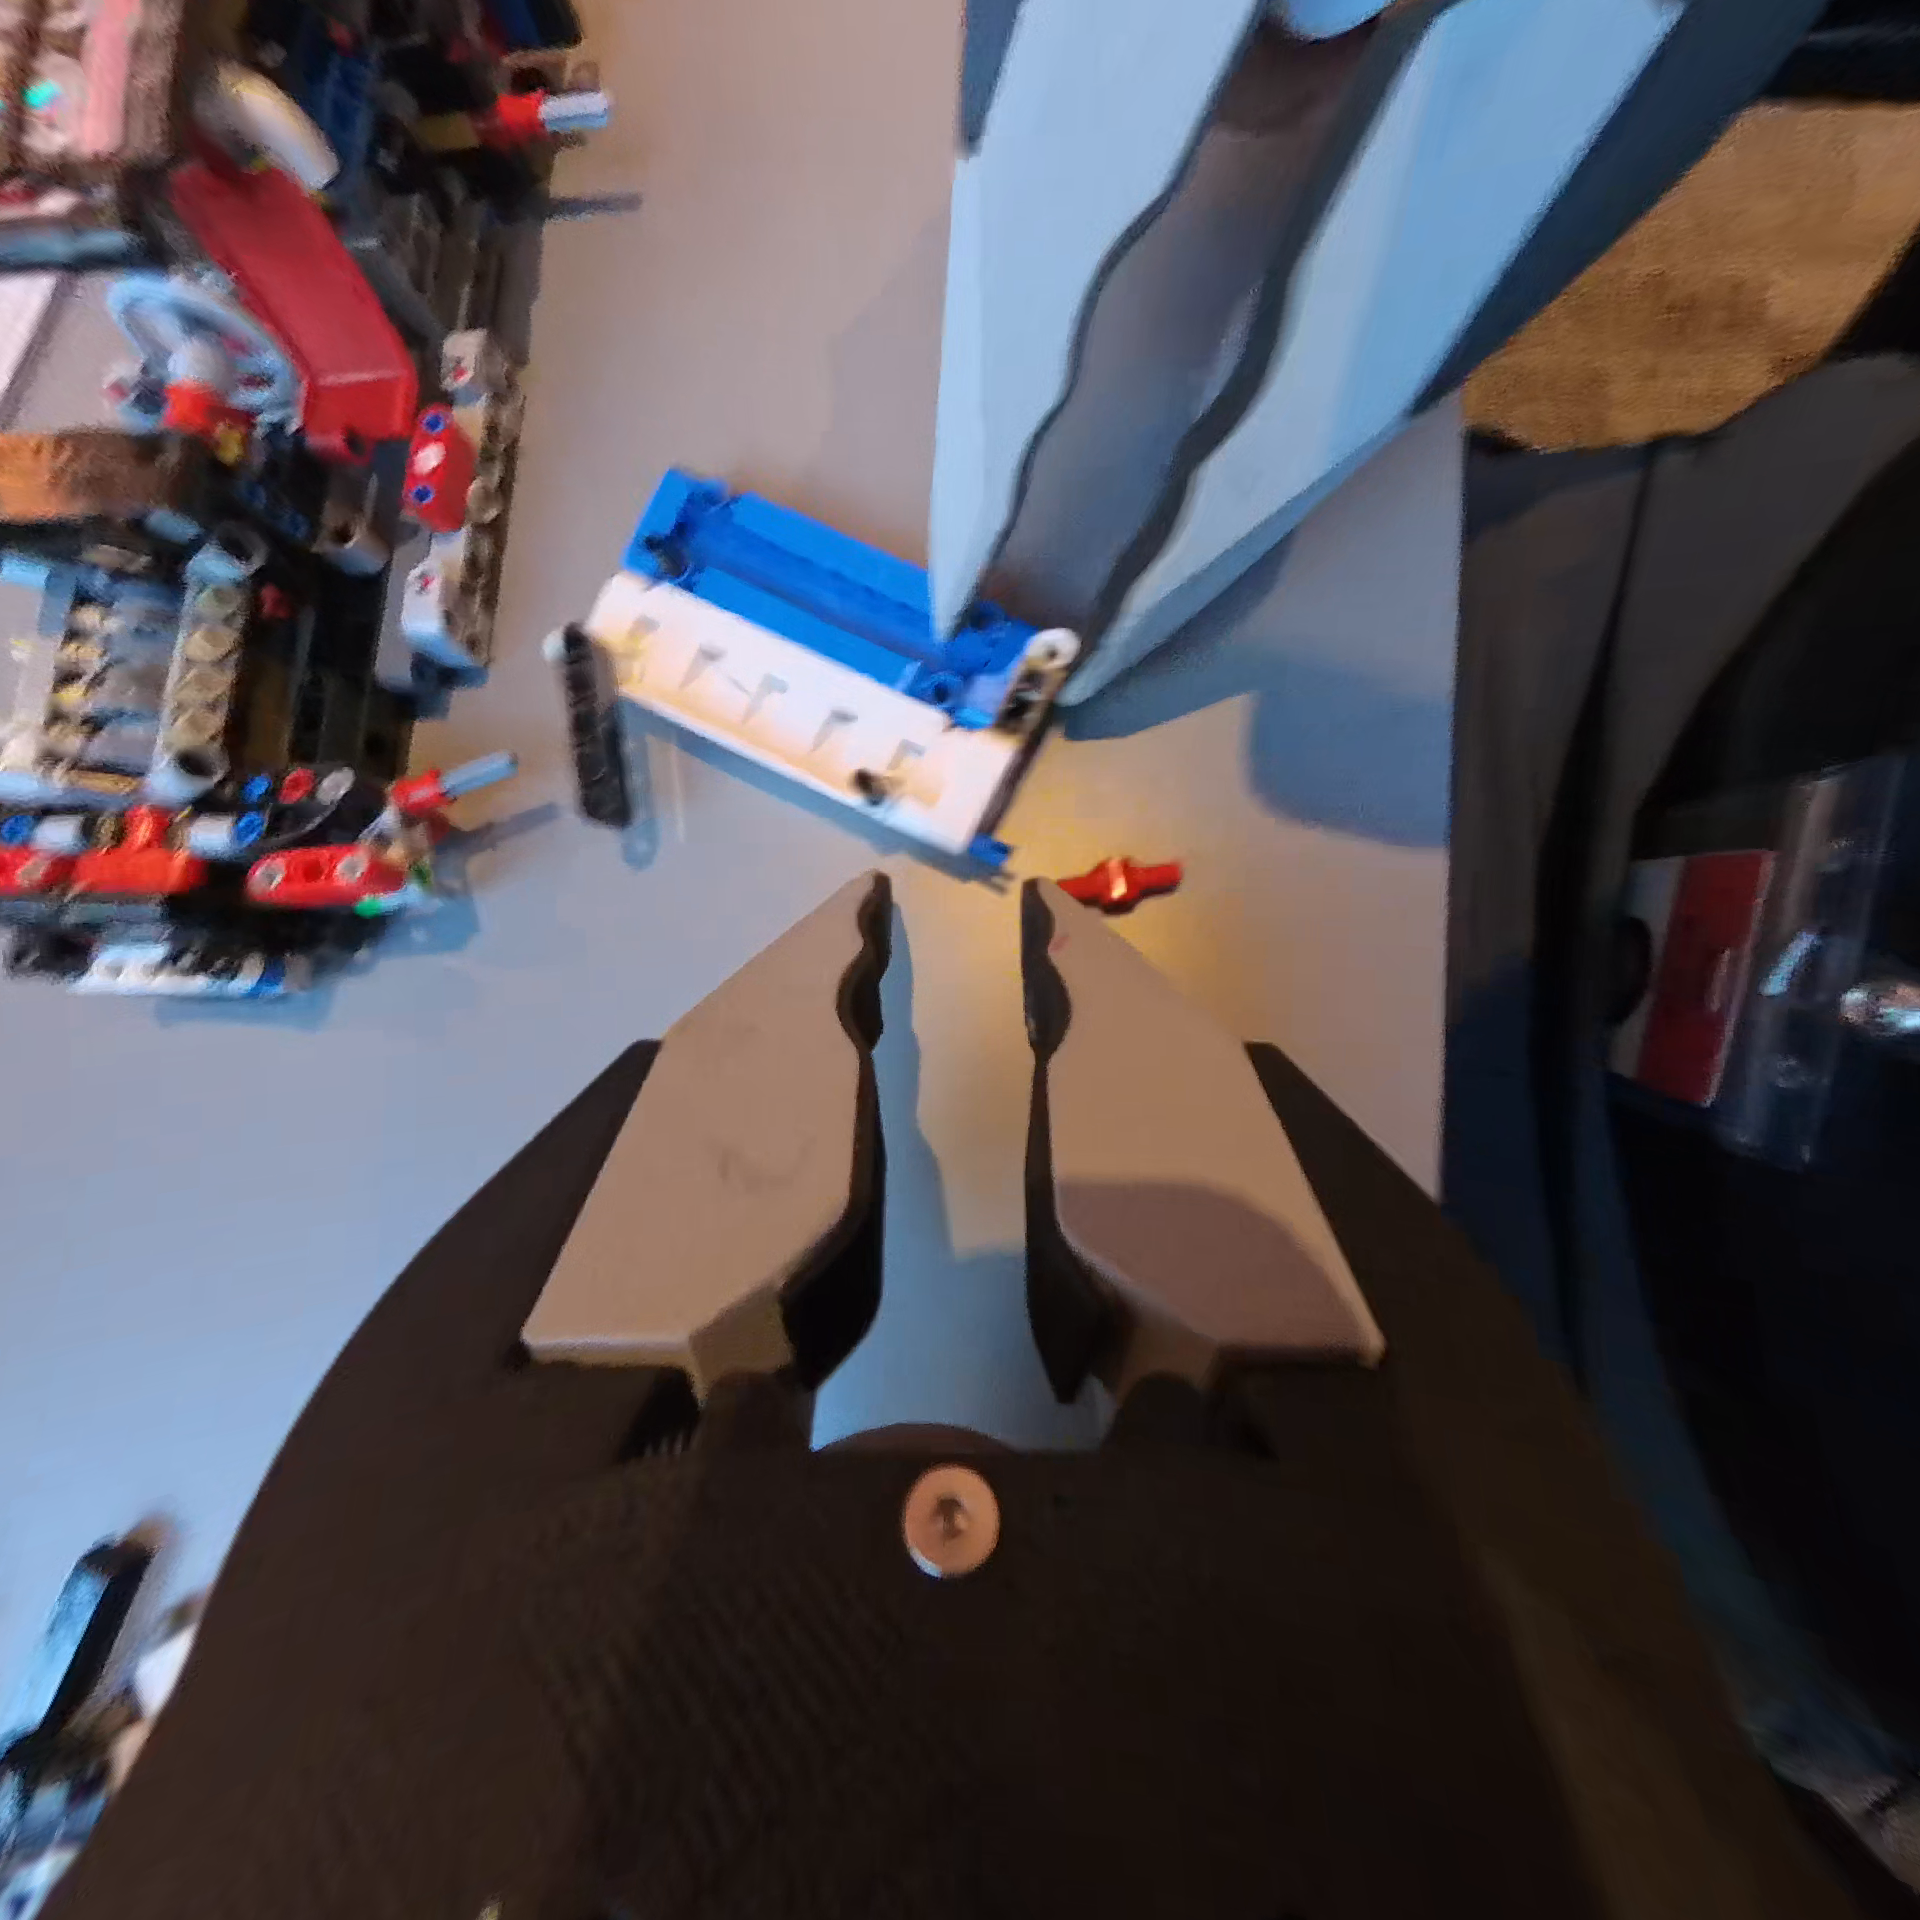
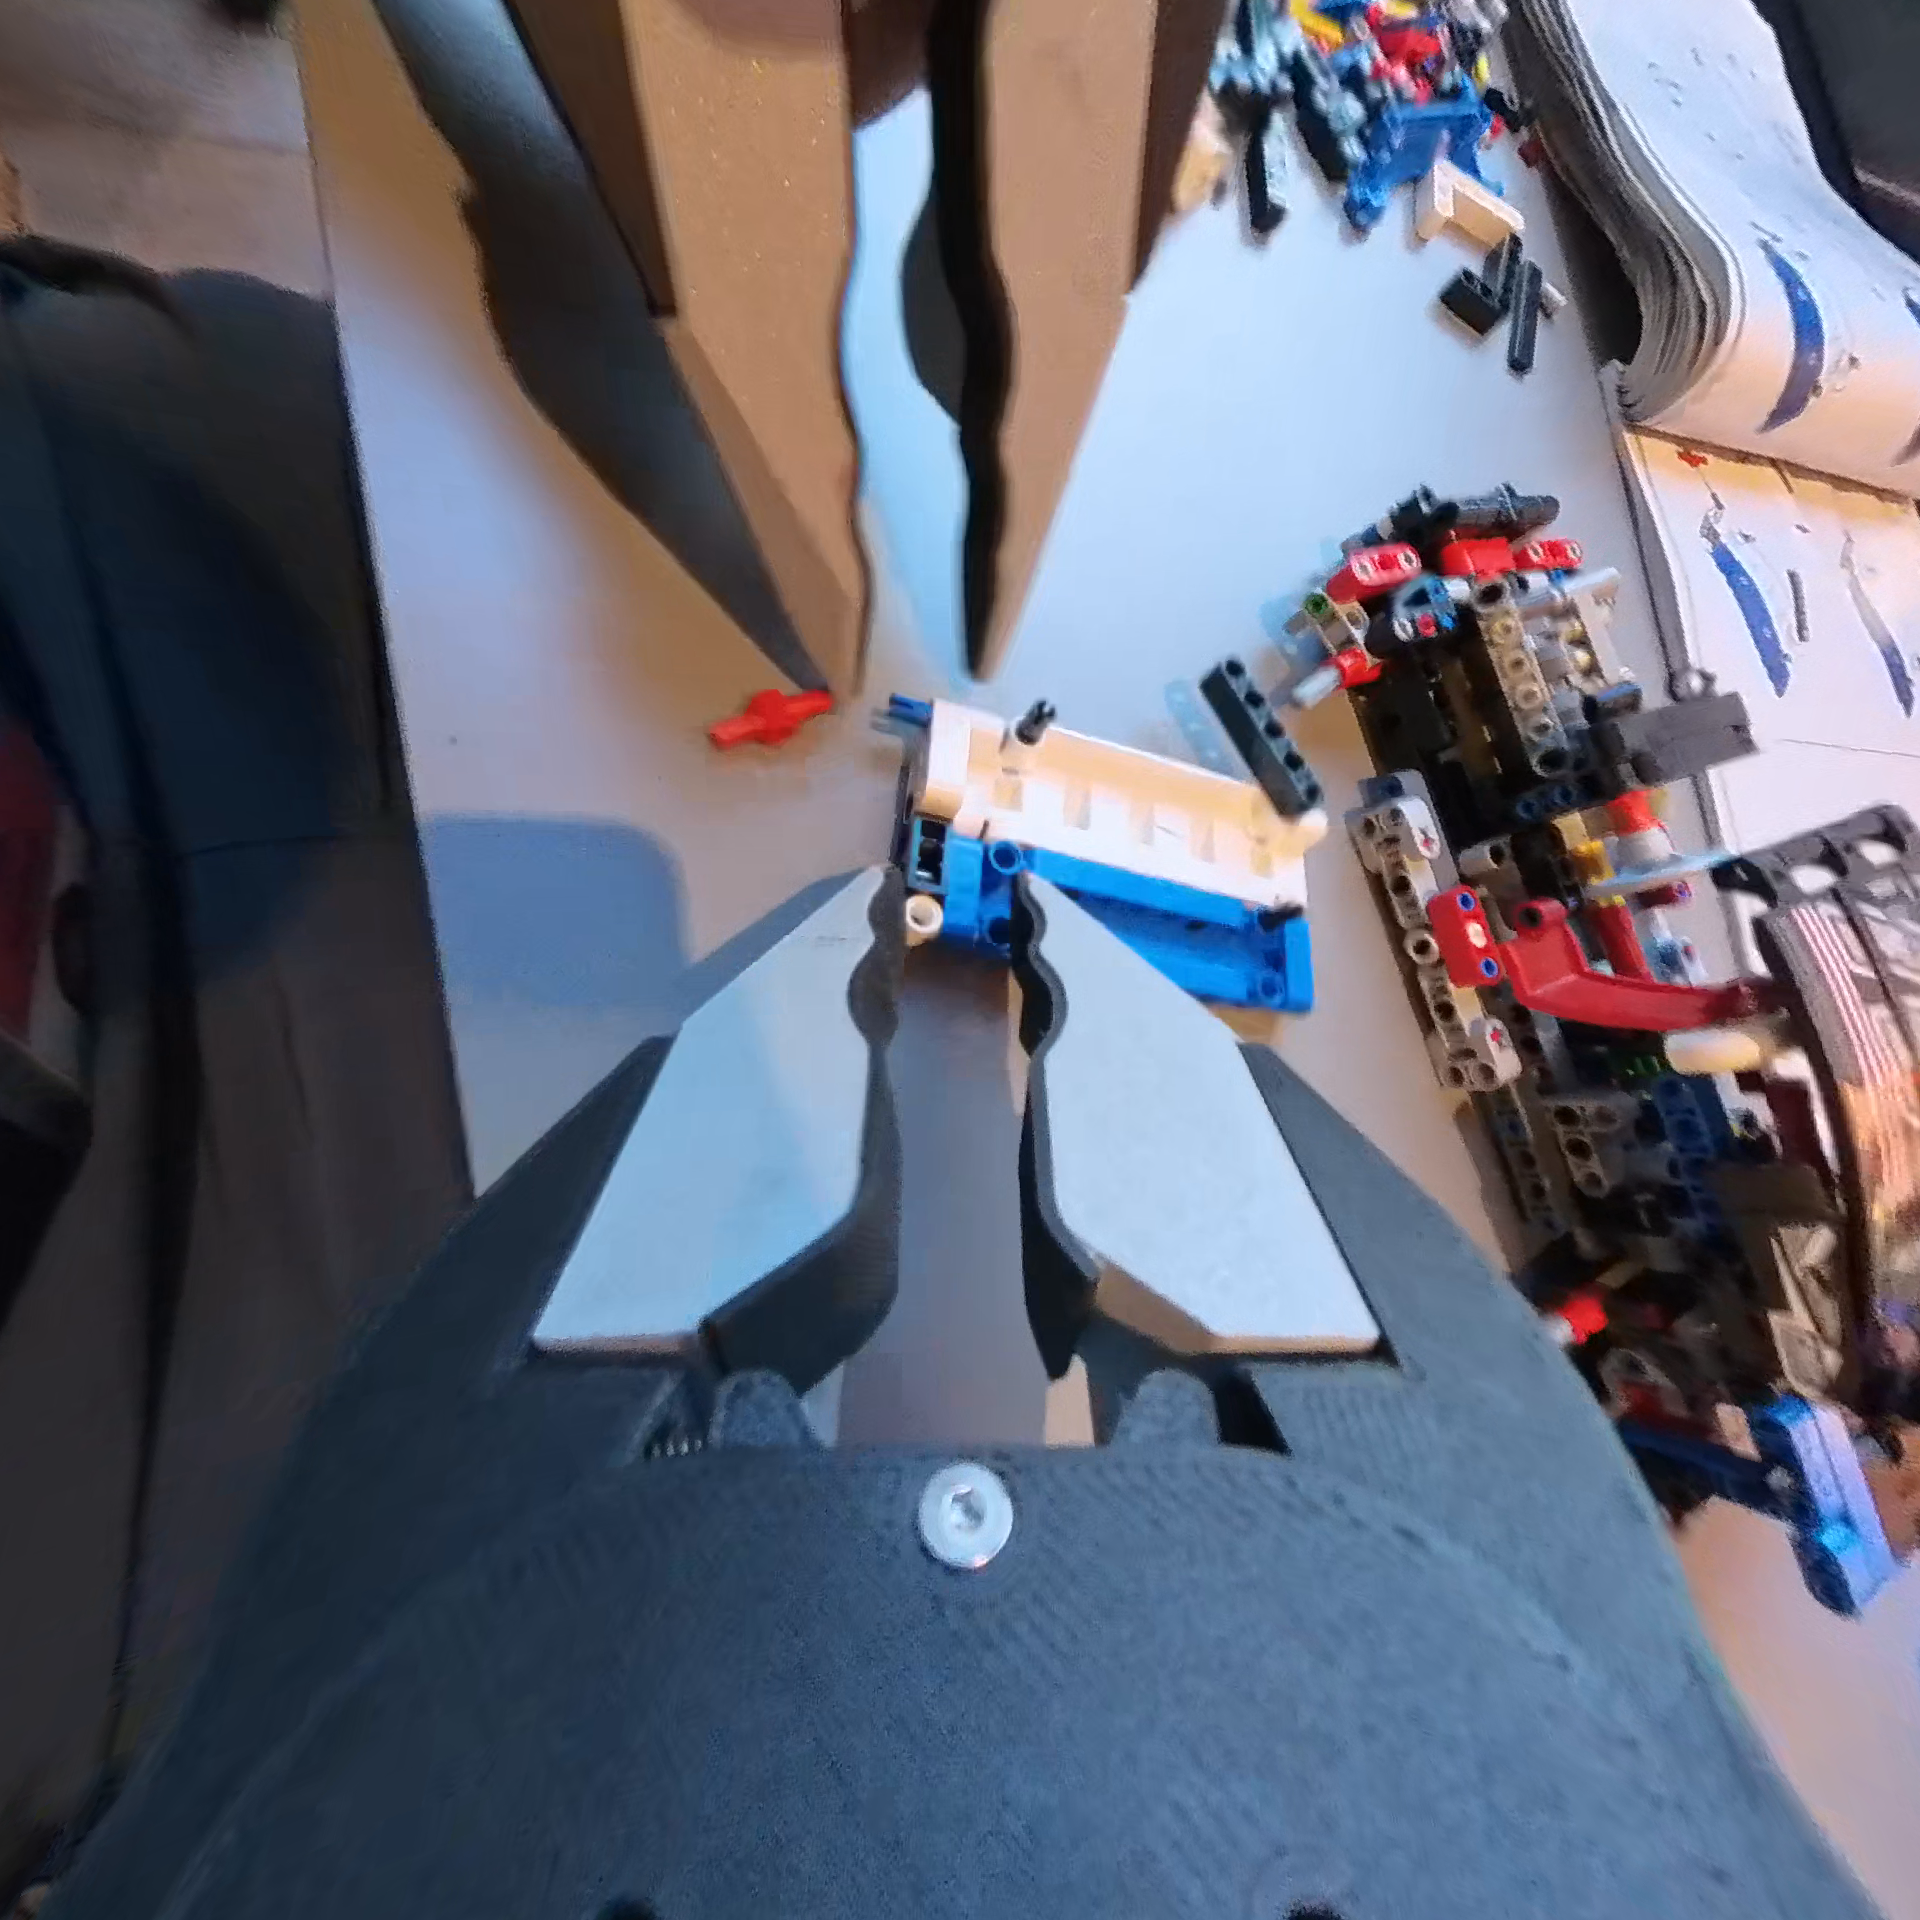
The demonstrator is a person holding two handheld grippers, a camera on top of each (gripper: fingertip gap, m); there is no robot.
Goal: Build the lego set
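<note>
the right tool [image 2: 956, 894] had its fingers set on either side of the blue end of a small blue-and-white sub-assembly [image 2: 1101, 842], the tips touching or nearly touching the blue beam; the gap between them was narrow, and whether they actually pinched the piece could not be told. the left tool [image 1: 956, 904] hovered with its fingers slightly spread and nothing between them, just short of the white side of the same sub-assembly [image 1: 821, 696].

that sub-assembly lay flat on the pale worktop [image 1: 727, 260] between the two tools. a black pin [image 2: 1034, 719] stood up from its white panel near one end, and a black beam [image 2: 1259, 740] leaned against the other end. a small red connector [image 1: 1120, 881] lay loose on the worktop just beside the left tool's tips. the large red, black and grey model [image 2: 1538, 883] sat farther off, well apart from both tools, with a heap of loose parts [image 2: 1361, 104] and an open instruction booklet [image 2: 1766, 260] beyond it.

the step in hand looked like steadying the sub-assembly so a part could be added. the next move probably called for the right tool to hold the blue end firmly while the left closed on the red connector, which is small and would need a precise grip.
</note>
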